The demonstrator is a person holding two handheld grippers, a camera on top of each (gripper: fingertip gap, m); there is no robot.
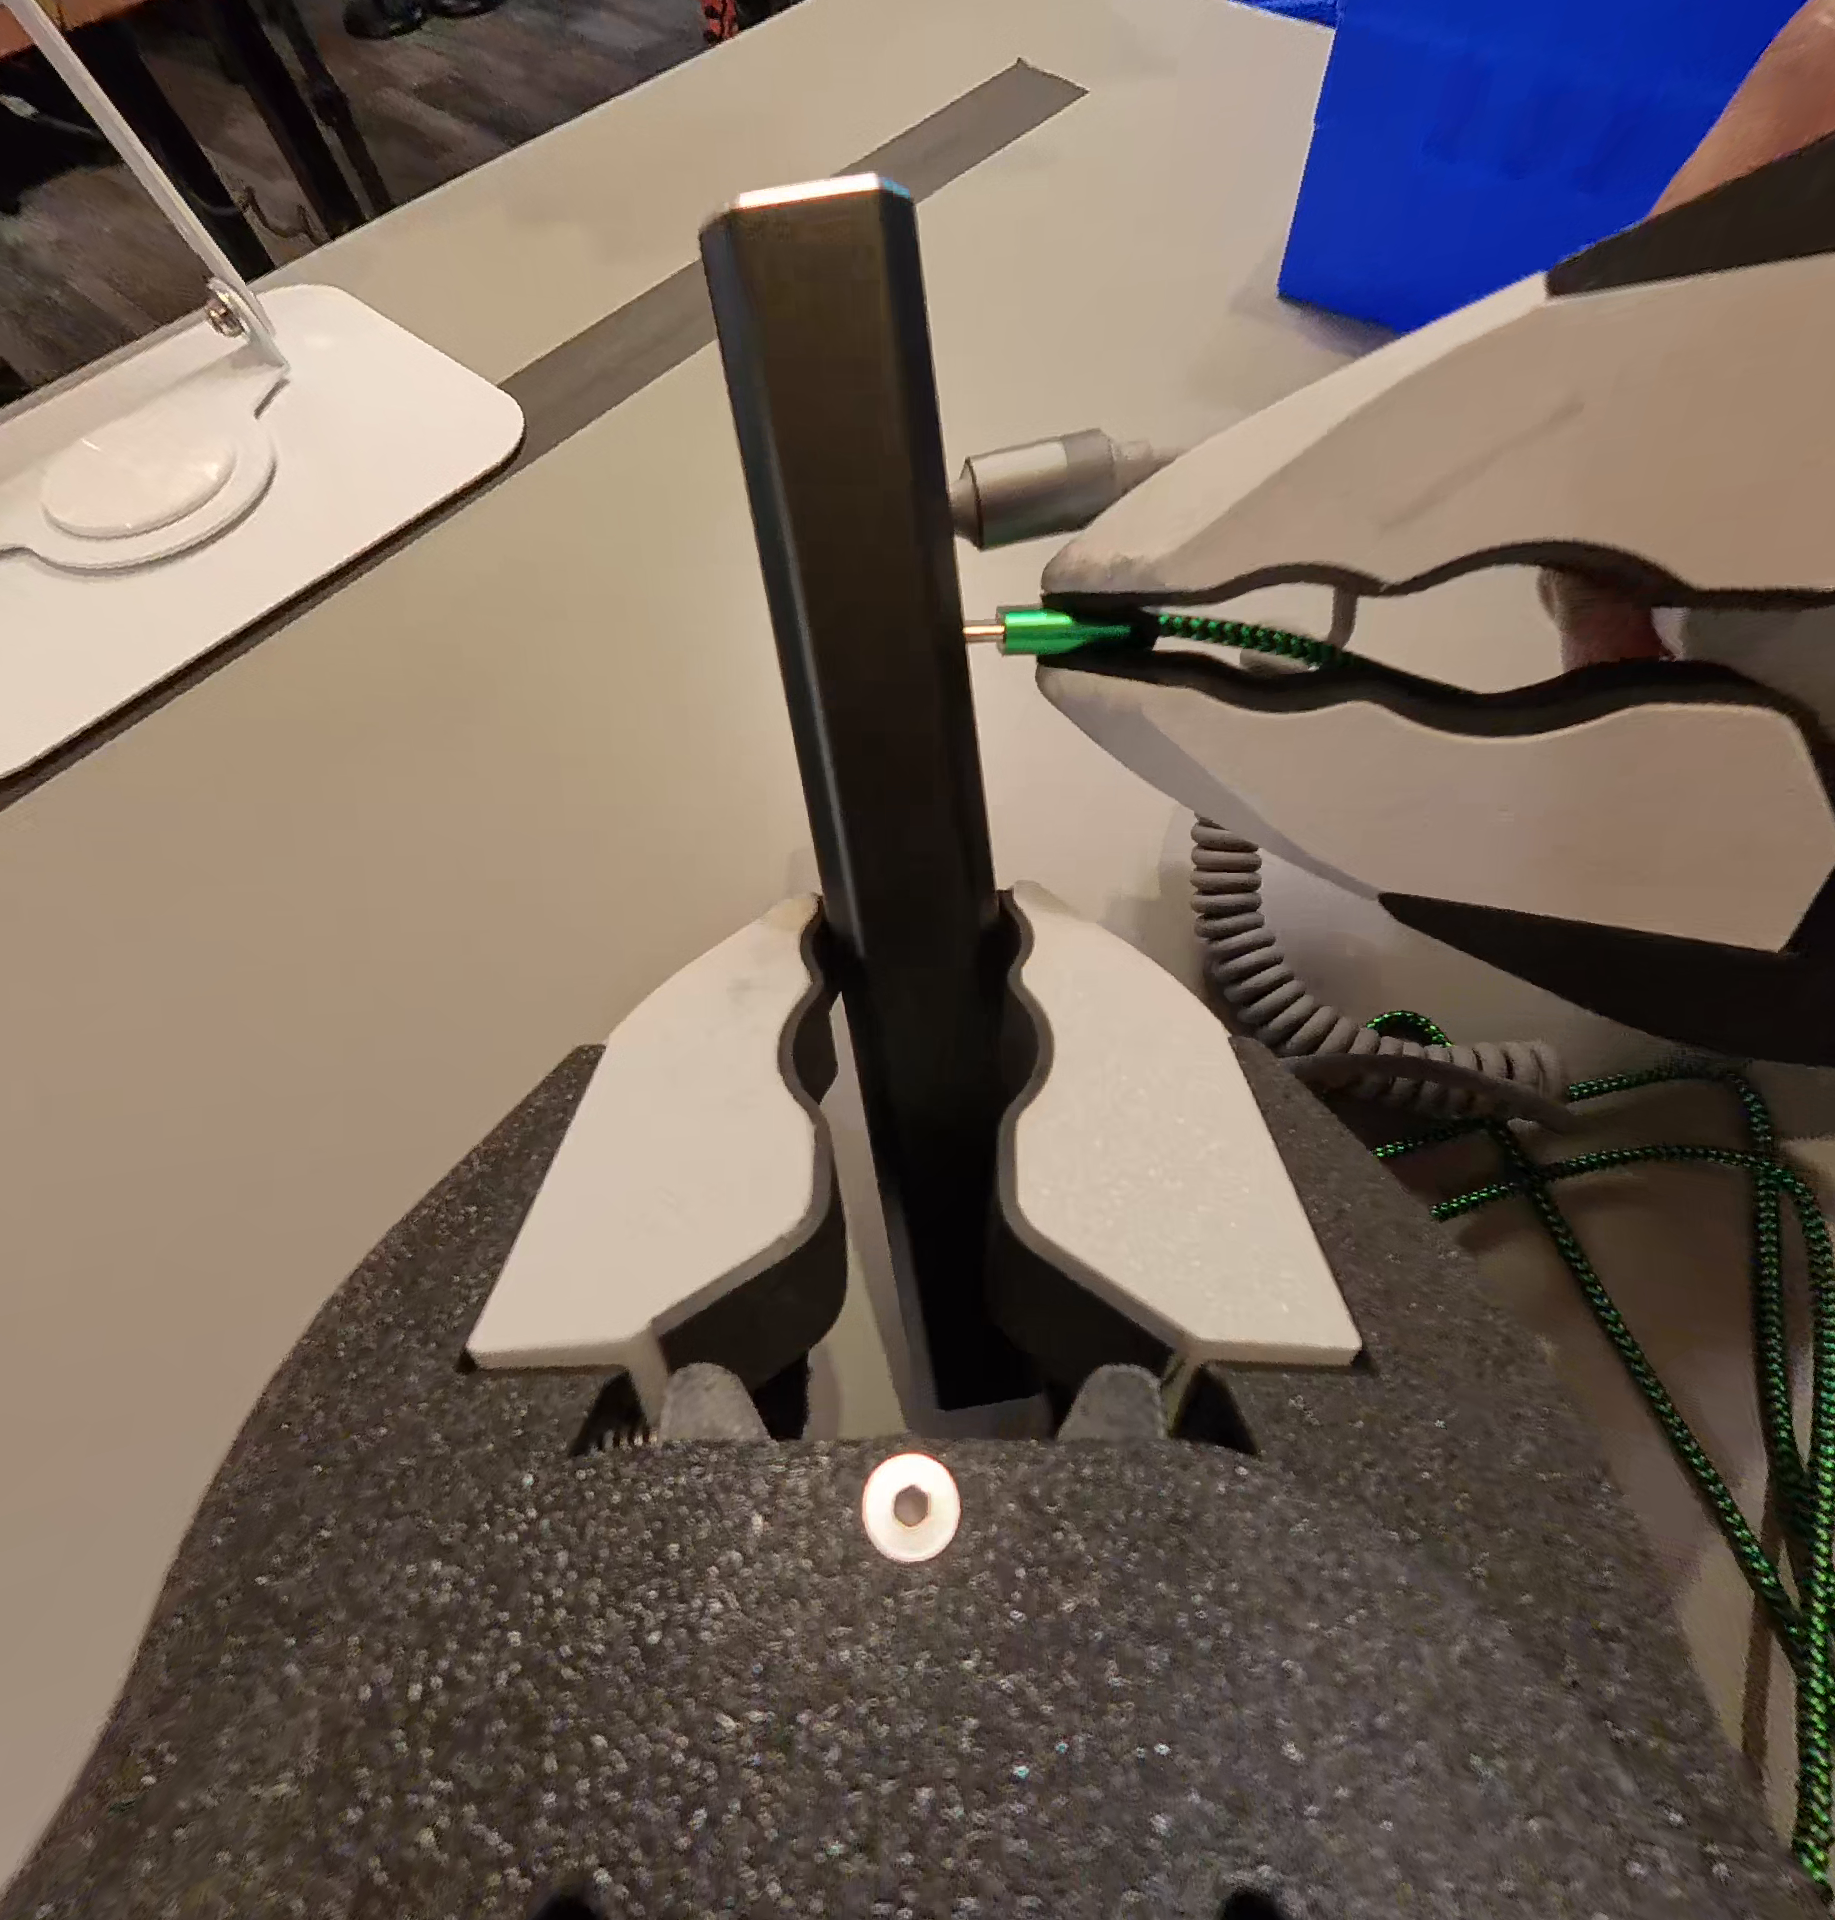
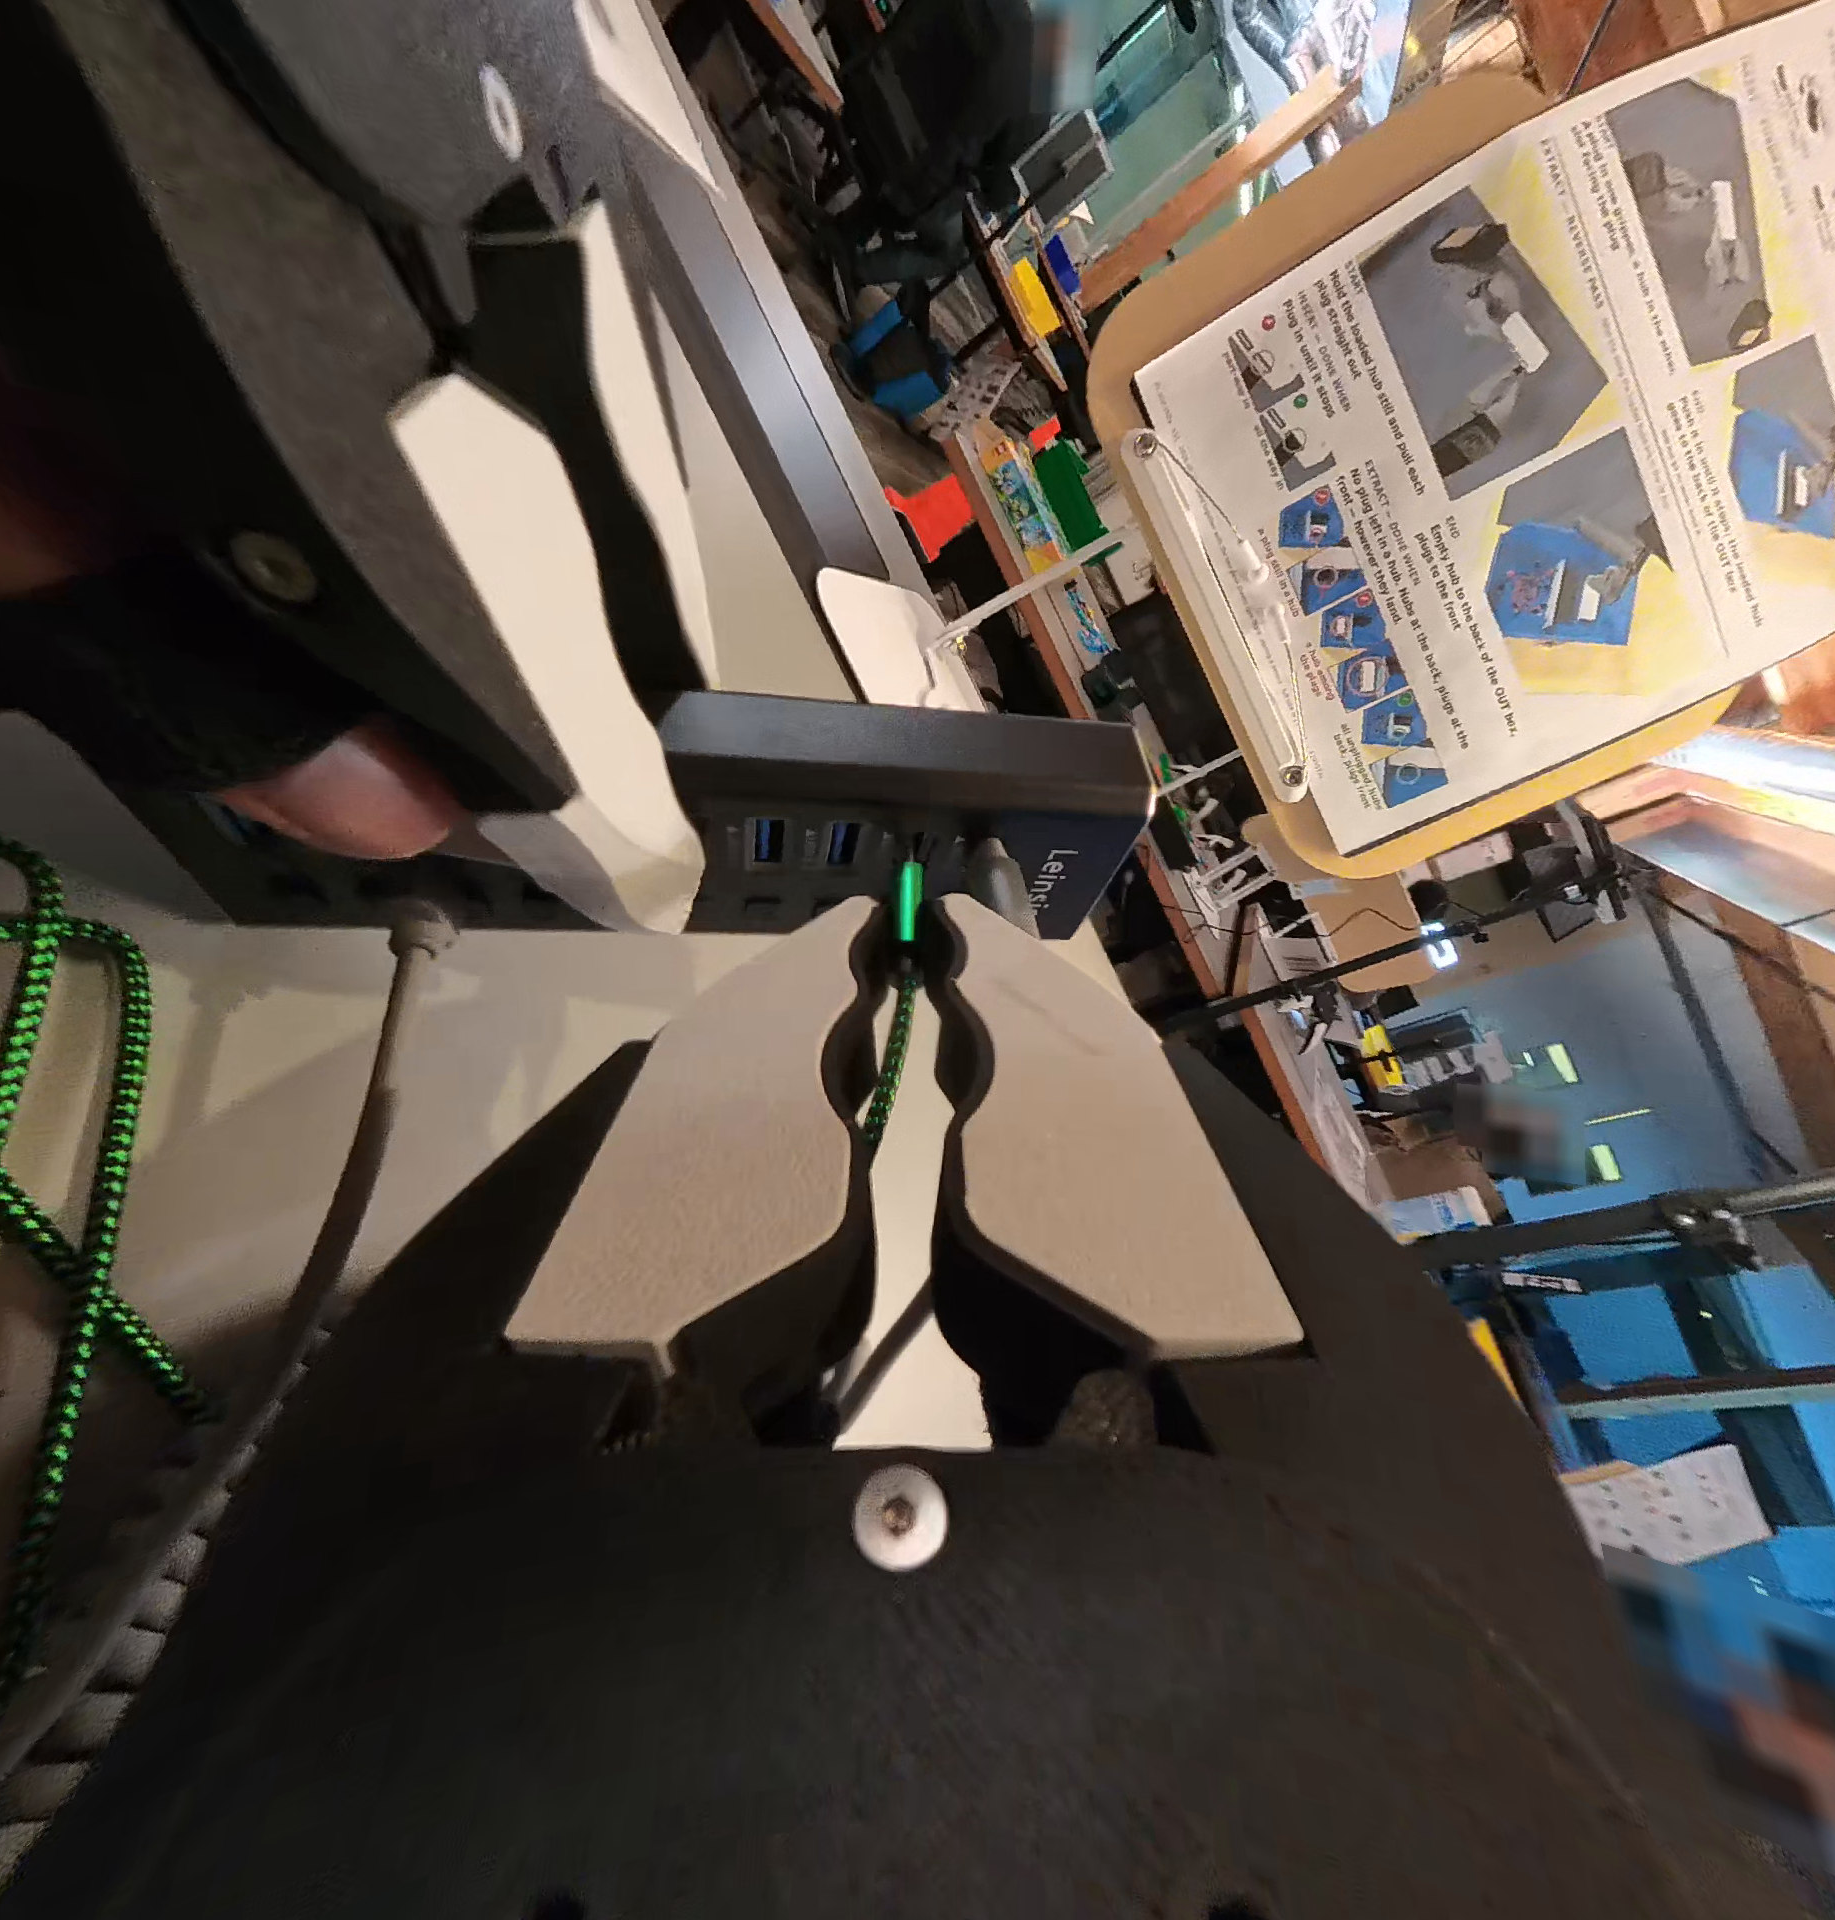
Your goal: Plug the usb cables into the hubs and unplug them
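Grey counter (image 1: 269,883): pale and matte, with a dark strip (image 1: 788,260) running off toward 1 o'clock in the left wrist view.
White stand base (image 1: 217,488): flat at 10 o'clock on the counter, a slim white post rising from it.
Left tool (image 1: 918,925): pressed in from both sides on the black hub, pale fingers (image 1: 684,1143) clamped on its lower end.
Black hub (image 1: 851,623): dead centre, a long slim bar pointing to 12 o'clock away from the left camera; in the right wrist view its port side faces the camera, blue sockets showing.
Grey plug (image 1: 1038,499): at the hub's right face, toward 2 o'clock, looks seated; its coiled grey cable (image 1: 1256,956) drops to the counter at 4 o'clock.
Green plug (image 1: 1058,634): just below the grey one, metal tip right at the hub's side; whether it's in the socket, I cannot tell. In the right view it sits straight ahead at 12 o'clock.
Right tool (image 1: 1048,639): reaching in from 3 o'clock, pinching the green plug, braided cord running back between the fingers.
Green-and-black cable (image 1: 1723,1299): loose loops on the counter at 4 to 5 o'clock.
Blue bin (image 1: 1515,156): up at 1 o'clock, behind the right tool.
Instruction sheet (image 2: 1515,416): on a board at 2 o'clock in the right view.
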